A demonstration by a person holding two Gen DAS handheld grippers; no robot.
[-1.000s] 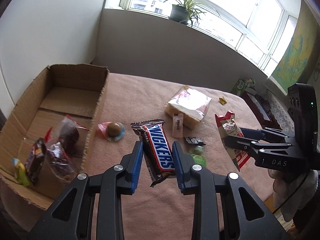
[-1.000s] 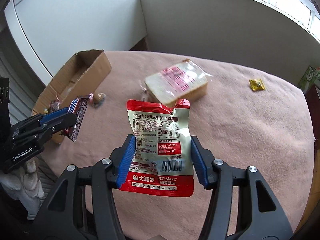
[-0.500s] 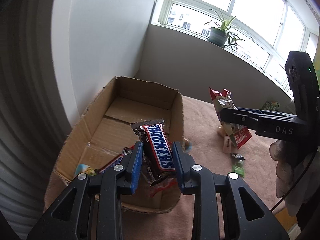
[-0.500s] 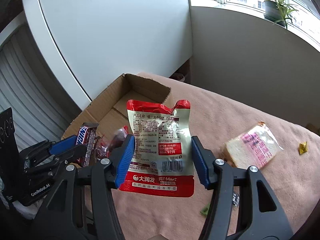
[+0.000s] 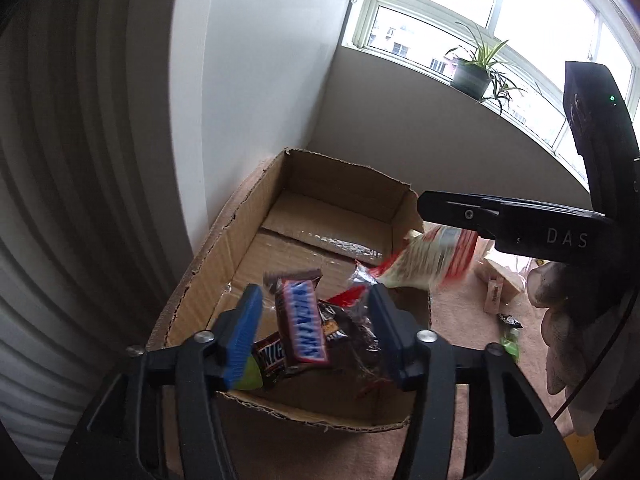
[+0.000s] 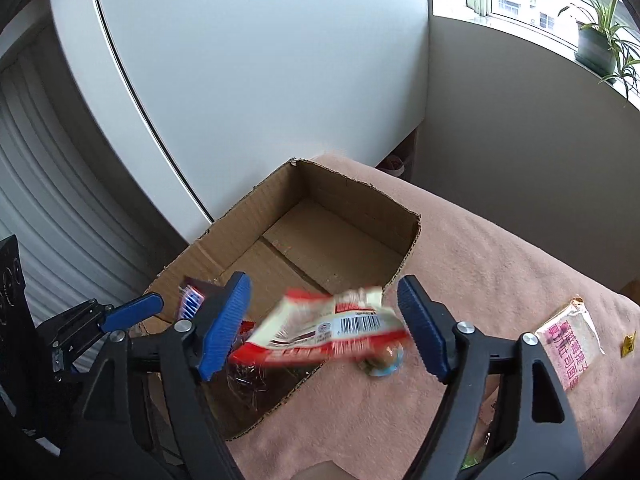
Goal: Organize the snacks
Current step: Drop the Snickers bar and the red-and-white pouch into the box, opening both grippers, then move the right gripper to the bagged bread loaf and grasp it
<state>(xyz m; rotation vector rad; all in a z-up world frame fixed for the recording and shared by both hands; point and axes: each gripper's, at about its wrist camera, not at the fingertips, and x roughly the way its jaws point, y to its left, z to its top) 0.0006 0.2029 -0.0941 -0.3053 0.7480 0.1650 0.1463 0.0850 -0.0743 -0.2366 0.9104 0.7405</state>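
Presently, contents as found. Cardboard box [image 5: 332, 216]: centre of the left wrist view, open top, on the pink tablecloth [image 6: 500, 264]. Left gripper [image 5: 314, 332]: lower centre, jaws just opened and standing wide apart, pads clear of the Snickers bar [image 5: 302, 324], which is released between them, long axis running up-frame, above a second bar and dark wrapped sweets at the box's near end. Right gripper [image 6: 324, 324]: lower centre of the right wrist view, jaws just opened likewise, gripping nothing; the red-and-white pouch [image 6: 328, 332] is blurred, loose between the pads, long axis lying crosswise, over the box's near right wall.

Remaining on the cloth: bread packet [image 6: 572, 344] at right edge; round sweet [image 6: 384, 360] just beside the box, below the pouch; small yellow sachet [image 6: 630, 344] far right.

Judgement: these lie right of the box, so the right gripper is the nearer for the next pick; the round sweet is closest.
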